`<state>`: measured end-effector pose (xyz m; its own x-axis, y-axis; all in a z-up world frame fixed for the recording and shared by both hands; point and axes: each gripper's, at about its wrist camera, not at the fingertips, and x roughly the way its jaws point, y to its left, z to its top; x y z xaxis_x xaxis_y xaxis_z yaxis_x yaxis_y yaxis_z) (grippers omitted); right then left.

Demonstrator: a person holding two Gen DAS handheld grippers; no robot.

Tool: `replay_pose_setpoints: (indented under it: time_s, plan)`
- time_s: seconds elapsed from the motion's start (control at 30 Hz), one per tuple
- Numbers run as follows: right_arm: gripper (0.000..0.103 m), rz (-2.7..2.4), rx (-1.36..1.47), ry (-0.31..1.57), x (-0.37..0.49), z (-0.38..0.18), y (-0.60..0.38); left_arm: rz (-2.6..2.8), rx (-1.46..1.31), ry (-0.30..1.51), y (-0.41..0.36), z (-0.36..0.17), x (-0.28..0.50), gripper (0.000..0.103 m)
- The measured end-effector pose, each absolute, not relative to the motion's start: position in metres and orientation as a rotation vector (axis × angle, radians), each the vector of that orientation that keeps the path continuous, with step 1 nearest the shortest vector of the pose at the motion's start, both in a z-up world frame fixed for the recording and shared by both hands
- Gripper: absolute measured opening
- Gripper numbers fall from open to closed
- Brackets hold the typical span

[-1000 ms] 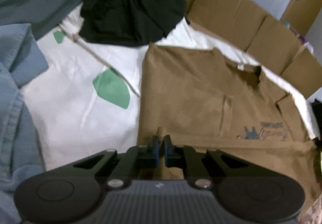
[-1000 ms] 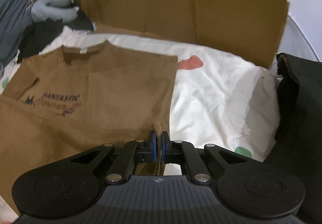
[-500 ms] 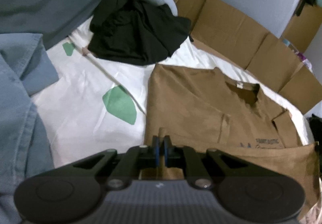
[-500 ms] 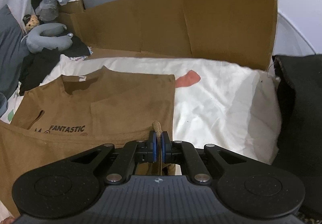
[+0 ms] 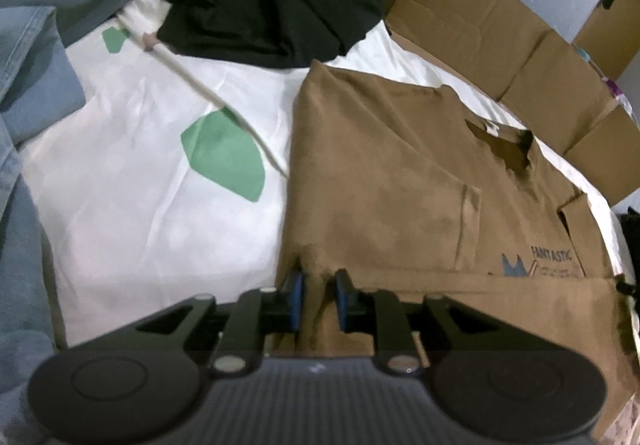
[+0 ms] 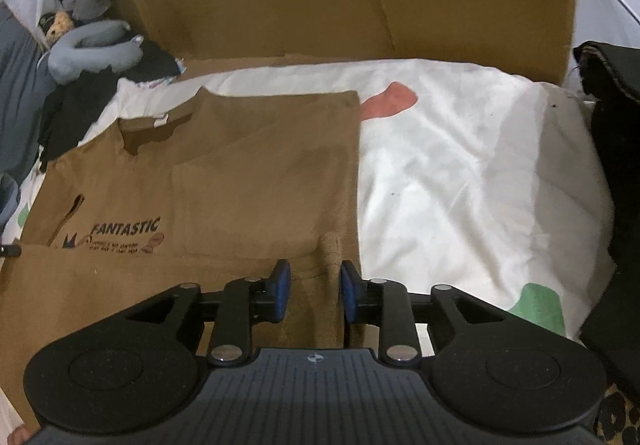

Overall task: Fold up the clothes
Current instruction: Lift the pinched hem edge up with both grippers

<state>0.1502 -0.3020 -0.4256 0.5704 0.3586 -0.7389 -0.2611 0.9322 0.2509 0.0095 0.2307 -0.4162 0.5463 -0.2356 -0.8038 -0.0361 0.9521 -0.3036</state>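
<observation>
The left gripper (image 5: 317,295) sits low in the centre of its wrist view, angled steeply downward, its jaws opening with a ridge of brown cloth standing between the blue pads (image 5: 295,297), which no longer pinch it. The right gripper (image 6: 315,291) fills the bottom centre of its own view, tilted down likewise, its jaws also opening and set wider, cloth lying loose between its pads (image 6: 282,291).
</observation>
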Motion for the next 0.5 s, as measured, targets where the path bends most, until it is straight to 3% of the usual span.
replay_pose_setpoints:
  time_s: [0.23,0.3,0.33,0.37,0.5]
  plan:
    - [0.028,0.39,0.121,0.916,0.156,-0.431,-0.302,-0.141,-0.388,0.995,0.24,-0.42,0.012,0.018]
    - [0.019,0.391,0.132,0.918,0.157,-0.431,-0.304,-0.144,-0.389,0.999,0.24,-0.421,0.012,0.016]
    - [0.012,0.391,0.131,0.918,0.158,-0.431,-0.305,-0.143,-0.385,1.001,0.24,-0.42,0.012,0.007]
    - [0.003,0.39,0.129,0.918,0.158,-0.43,-0.305,-0.14,-0.382,1.003,0.24,-0.42,0.012,0.006]
    - [0.002,0.39,0.131,0.895,0.153,-0.42,-0.308,-0.124,-0.365,0.967,0.24,-0.409,0.004,0.005]
